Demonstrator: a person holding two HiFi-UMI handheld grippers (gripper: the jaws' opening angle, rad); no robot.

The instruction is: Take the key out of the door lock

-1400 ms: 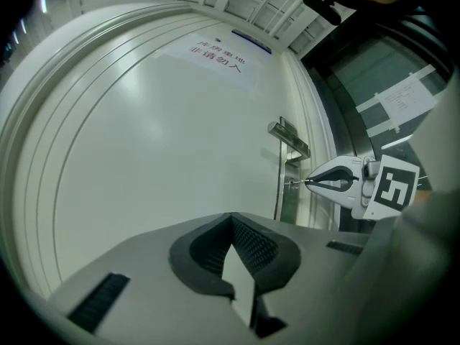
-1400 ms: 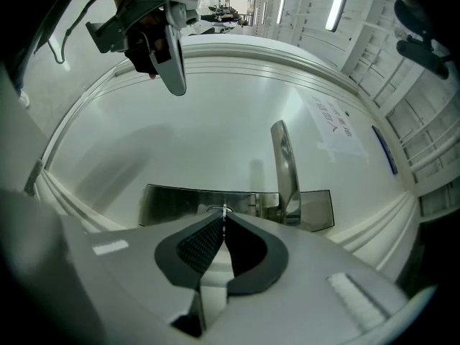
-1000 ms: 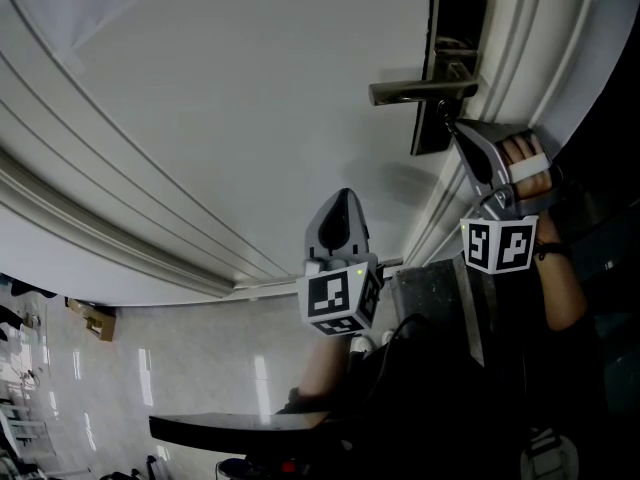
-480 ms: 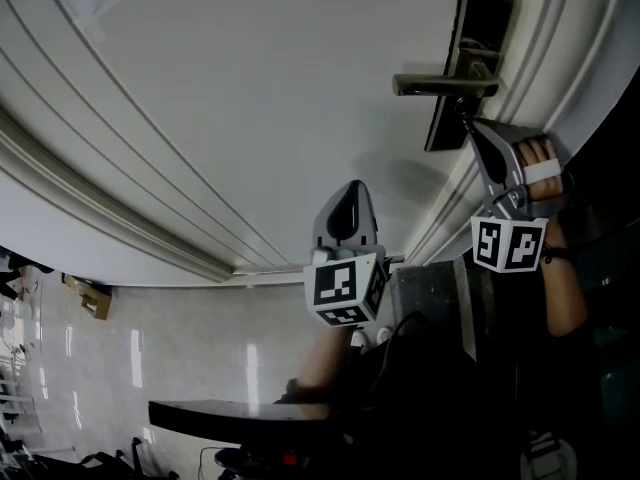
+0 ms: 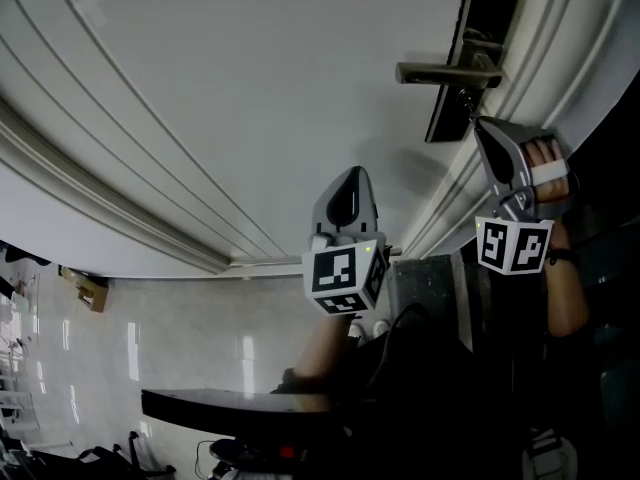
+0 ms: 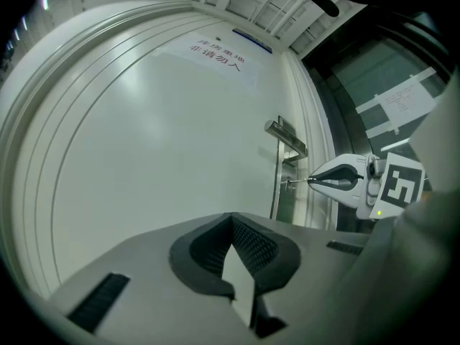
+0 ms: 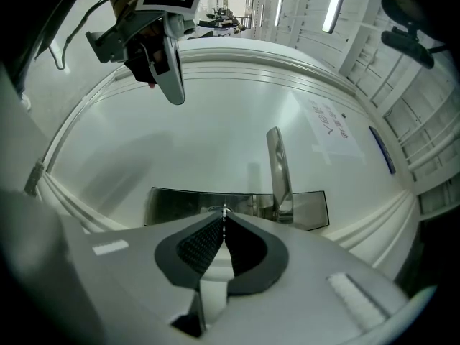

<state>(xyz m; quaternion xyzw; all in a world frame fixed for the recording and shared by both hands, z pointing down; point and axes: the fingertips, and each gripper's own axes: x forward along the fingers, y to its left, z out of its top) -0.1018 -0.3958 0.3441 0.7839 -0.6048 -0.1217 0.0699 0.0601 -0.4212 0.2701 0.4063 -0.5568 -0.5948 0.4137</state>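
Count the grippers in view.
2. The left gripper is shut and empty, held off the door; the right gripper is shut on the key at the lock plate.

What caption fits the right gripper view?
Right gripper shut on the key at the lock plate, beside the door handle.

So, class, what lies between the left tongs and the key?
Nothing: in the left gripper view only bare door shows between the left tongs and the key.
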